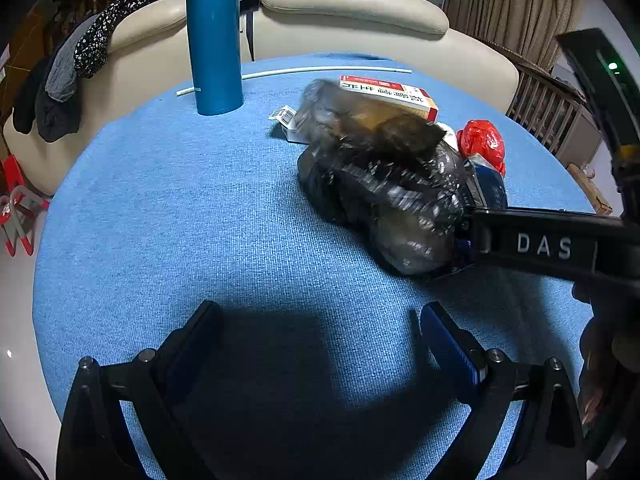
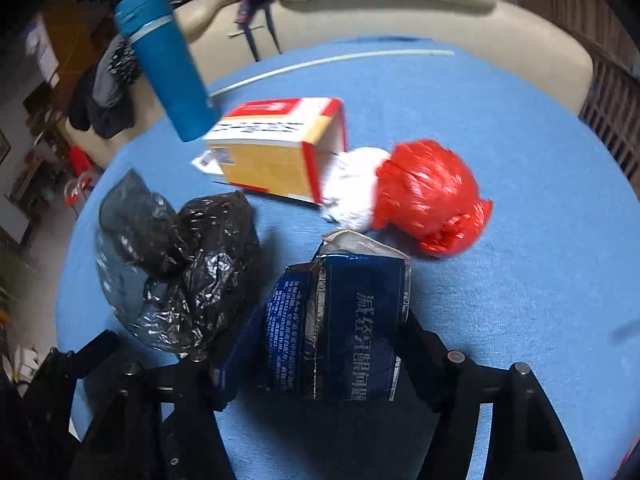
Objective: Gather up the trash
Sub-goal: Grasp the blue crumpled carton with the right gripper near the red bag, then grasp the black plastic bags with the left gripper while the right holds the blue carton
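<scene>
Trash lies on a round blue-clothed table. In the right wrist view, a crumpled dark blue carton sits between the fingers of my right gripper, which is shut on it. A black plastic bag lies to its left, with a red plastic bag and a white tissue wad beyond. A yellow and red box lies further back. In the left wrist view, my left gripper is open and empty, short of the black bag. A right gripper finger reaches in from the right.
A tall blue bottle stands at the table's far left. A thin white rod lies along the far edge. A cream sofa with clothes draped over it sits behind the table. A wooden railing is at the right.
</scene>
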`<state>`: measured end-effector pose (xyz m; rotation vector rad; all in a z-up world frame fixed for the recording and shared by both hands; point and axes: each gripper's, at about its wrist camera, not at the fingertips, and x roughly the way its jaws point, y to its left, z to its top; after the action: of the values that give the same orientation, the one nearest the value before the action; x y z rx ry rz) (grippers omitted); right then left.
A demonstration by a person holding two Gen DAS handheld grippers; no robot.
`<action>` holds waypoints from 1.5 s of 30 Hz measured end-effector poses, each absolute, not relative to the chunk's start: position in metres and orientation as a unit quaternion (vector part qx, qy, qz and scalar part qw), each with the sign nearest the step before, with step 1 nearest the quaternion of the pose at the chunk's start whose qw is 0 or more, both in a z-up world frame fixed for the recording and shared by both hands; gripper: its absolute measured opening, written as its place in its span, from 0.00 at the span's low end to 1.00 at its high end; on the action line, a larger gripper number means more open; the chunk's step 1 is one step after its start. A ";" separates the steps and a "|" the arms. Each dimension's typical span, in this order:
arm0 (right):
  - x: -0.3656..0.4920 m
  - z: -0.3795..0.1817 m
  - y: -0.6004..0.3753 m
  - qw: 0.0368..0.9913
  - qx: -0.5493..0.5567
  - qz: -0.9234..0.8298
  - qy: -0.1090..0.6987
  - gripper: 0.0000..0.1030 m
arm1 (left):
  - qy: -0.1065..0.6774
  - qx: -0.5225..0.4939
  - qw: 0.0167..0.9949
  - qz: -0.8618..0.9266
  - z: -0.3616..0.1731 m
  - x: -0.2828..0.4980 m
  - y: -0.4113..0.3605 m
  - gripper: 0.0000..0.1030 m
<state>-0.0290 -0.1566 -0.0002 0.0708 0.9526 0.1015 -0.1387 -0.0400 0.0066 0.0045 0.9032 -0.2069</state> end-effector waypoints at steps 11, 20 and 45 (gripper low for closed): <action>-0.080 0.016 -0.173 0.890 0.071 0.093 0.440 0.44 | 0.437 0.011 0.894 -0.094 0.006 -0.138 -0.043 0.96; -0.118 0.000 -0.193 0.864 0.091 0.129 0.477 0.61 | 0.429 0.044 0.896 -0.105 0.009 -0.144 -0.055 0.98; -0.054 0.017 -0.136 0.851 -0.166 0.211 0.452 0.71 | 0.421 -0.019 0.906 -0.041 0.029 -0.146 0.030 0.98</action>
<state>-0.0536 -0.1363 0.0168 -0.3493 0.9509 0.4449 -0.1462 0.0303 0.0287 -0.0401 0.8694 -0.0848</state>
